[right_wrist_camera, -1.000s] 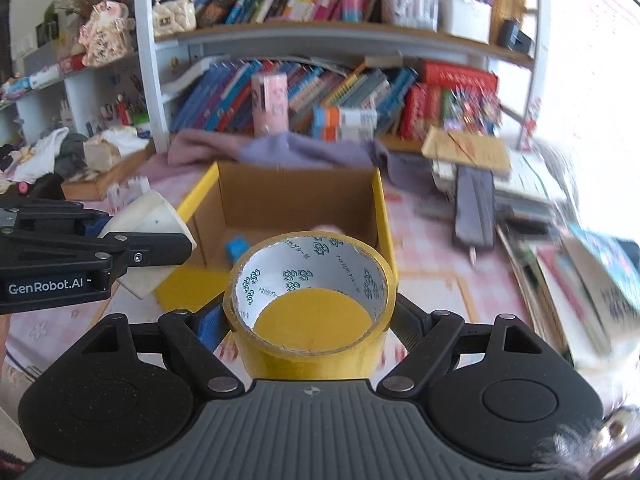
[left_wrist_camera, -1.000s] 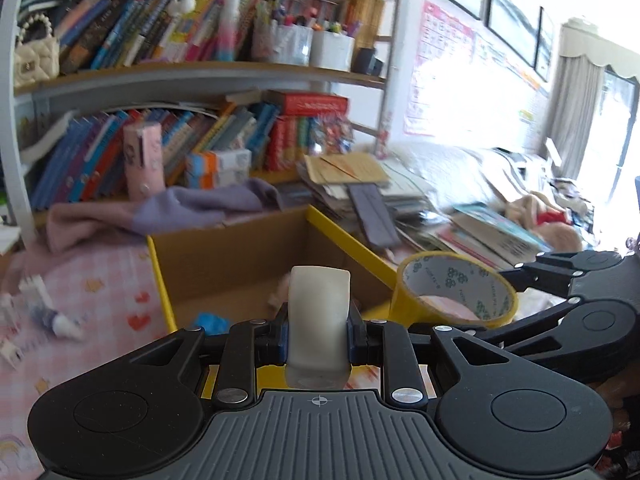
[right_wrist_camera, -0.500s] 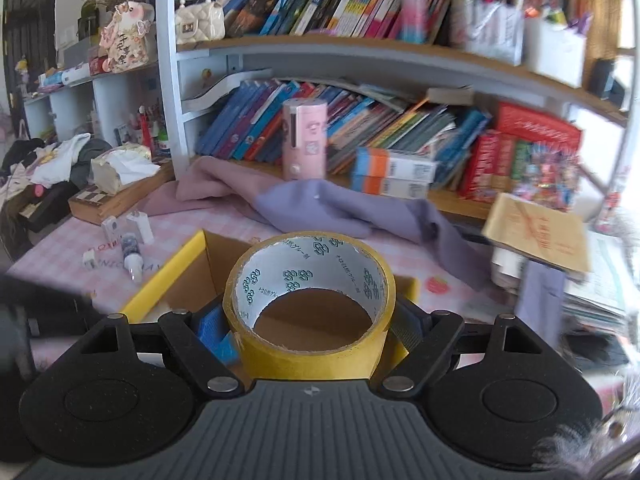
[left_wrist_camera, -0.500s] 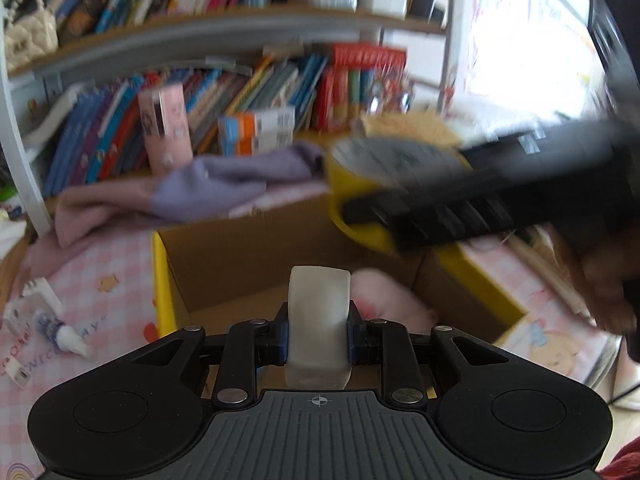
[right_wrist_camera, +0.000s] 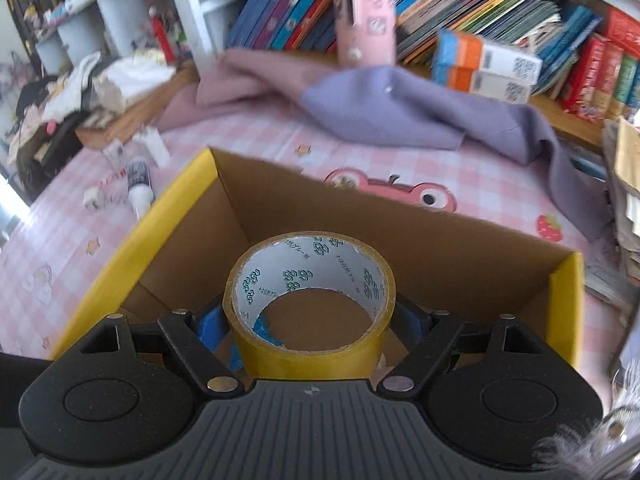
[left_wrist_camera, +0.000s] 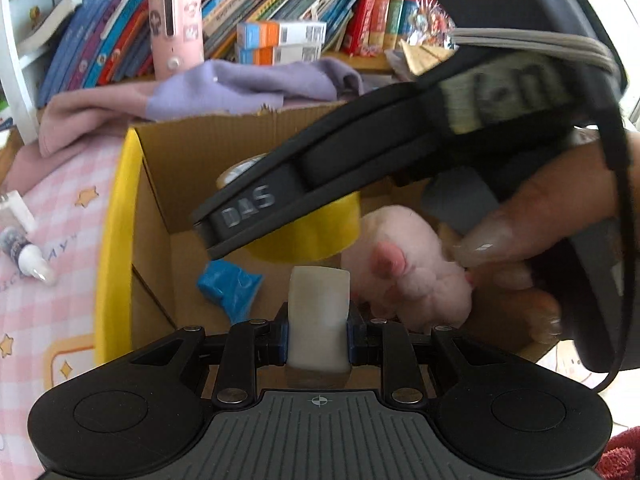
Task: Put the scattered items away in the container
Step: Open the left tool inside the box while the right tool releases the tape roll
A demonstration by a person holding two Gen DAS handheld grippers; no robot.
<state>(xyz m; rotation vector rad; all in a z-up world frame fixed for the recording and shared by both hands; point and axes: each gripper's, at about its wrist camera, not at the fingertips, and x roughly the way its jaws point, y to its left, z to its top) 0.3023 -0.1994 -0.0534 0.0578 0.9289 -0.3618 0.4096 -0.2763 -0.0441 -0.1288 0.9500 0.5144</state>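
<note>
Holding both loads over the open cardboard box [right_wrist_camera: 420, 236], the person is at the point of dropping them in. Nearest, the left gripper [left_wrist_camera: 319, 326] is pinching a small white block [left_wrist_camera: 319, 312] between its blue pads, poised above the box floor. Just beyond it, the right gripper [right_wrist_camera: 310, 320] is gripping a roll of yellow packing tape [right_wrist_camera: 310, 300] by its outer sides, its fingers set wide around the roll, and it is crossing close in front of the left one, with the person's hand [left_wrist_camera: 540, 216] wrapped around its handle.

Inside the box, a crumpled blue wrapper [left_wrist_camera: 230, 286] and a pink plush toy [left_wrist_camera: 404, 268] are already lying on the bottom, leaving bare cardboard toward the far wall. To my eye, the tape is best lowered until it is well below the yellow rim before the fingers are let go, so it is not bouncing out or rolling. The two tools are crowding each other, so releasing one at a time looks safer.

Farther off, a small white-capped bottle [right_wrist_camera: 138, 184] is lying on the pink checked cloth [right_wrist_camera: 80, 248], waiting outside the box.
</note>
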